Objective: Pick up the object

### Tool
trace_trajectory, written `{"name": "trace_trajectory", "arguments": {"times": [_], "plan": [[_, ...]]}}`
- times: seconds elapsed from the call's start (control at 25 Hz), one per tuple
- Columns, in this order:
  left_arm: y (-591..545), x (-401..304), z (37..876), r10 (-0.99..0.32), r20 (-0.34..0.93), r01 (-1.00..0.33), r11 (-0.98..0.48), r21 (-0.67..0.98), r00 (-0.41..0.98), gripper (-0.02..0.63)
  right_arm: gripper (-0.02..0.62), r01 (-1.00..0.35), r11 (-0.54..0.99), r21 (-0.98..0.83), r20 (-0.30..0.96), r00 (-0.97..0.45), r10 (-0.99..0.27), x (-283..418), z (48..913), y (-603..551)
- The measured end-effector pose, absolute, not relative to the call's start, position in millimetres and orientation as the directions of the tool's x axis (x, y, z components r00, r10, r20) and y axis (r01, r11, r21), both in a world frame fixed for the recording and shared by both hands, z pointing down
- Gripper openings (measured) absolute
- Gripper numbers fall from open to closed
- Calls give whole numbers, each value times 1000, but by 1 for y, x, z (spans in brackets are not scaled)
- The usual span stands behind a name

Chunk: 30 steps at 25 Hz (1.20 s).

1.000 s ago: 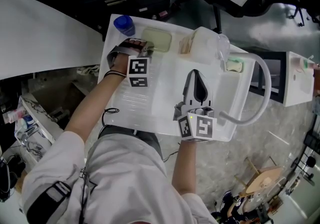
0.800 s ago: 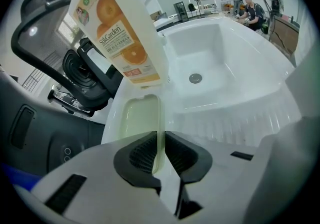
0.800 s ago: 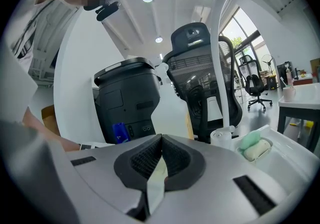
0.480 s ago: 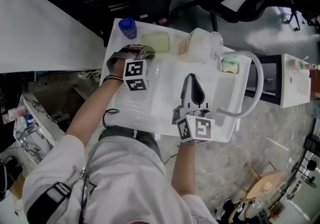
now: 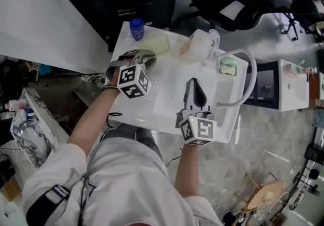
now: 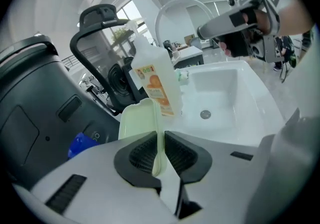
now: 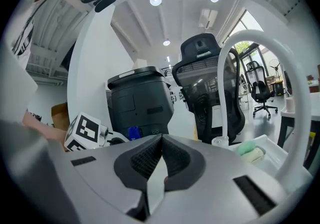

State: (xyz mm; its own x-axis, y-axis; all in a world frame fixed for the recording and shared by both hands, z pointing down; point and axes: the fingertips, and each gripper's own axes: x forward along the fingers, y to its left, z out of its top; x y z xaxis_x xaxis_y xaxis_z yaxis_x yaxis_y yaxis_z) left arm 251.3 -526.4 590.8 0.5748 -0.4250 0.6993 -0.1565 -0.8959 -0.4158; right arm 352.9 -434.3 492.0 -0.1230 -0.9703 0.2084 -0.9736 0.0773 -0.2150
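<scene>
Left gripper, wider a second ago, now clamps the pale green tray at the counter's far-left corner (right gripper stays closed, empty).

left gripper: we see both dark ribbed pads pressed on the thin edge of a pale green tray, which stands upright between them. just behind the tray, a clear bottle with an orange label. right of it, a white sink with its drain visible and a white arched faucet above. right gripper hovers over the basin, held by a hand. blue item low left, unclear.
</scene>
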Motion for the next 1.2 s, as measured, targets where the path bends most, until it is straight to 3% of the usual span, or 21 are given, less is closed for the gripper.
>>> {"name": "trace_trajectory", "arguments": {"times": [0.64,1.2], "plan": [[-494,198,461,-644,414,-533,-765,-361,643,60,5,-981,99,-166,130,-121,-984,356,430,-409],[-461,147,399,-757,220,-692,-652,-311,615,60,5,-984,115,-133,64,-124,-990,363,398,-389]]}}
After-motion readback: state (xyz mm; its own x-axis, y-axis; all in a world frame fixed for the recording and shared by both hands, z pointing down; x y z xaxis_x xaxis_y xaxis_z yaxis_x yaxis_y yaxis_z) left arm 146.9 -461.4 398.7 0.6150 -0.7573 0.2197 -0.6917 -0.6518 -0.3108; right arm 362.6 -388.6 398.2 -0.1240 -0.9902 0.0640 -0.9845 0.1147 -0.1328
